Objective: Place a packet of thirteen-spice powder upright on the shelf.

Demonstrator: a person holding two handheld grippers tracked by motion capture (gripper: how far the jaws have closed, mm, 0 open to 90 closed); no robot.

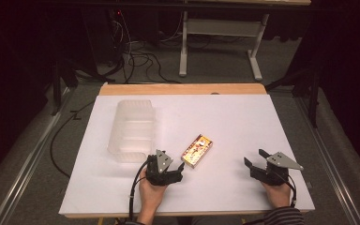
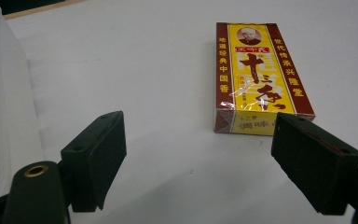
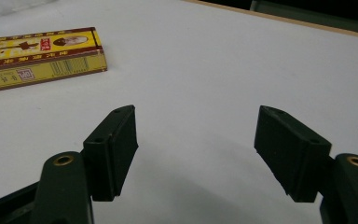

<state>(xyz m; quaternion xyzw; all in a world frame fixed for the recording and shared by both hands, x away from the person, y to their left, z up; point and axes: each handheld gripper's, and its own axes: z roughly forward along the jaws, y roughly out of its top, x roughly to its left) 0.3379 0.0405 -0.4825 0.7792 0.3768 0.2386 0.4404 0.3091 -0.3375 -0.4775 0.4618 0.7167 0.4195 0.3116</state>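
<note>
Left gripper (image 2: 198, 154) is spread wide with nothing between the jaws; the box (image 2: 256, 77) lies flat just ahead of its right jaw, long axis running straight away from it. Right gripper (image 3: 196, 149) also gapes empty, box well off to its left. Bin (image 1: 132, 130) beyond the left gripper.

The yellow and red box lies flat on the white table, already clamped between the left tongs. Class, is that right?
Not quite: the yellow and red box lies flat on the white table, but the left tongs stand open just short of it, as the left gripper view shows.
</note>
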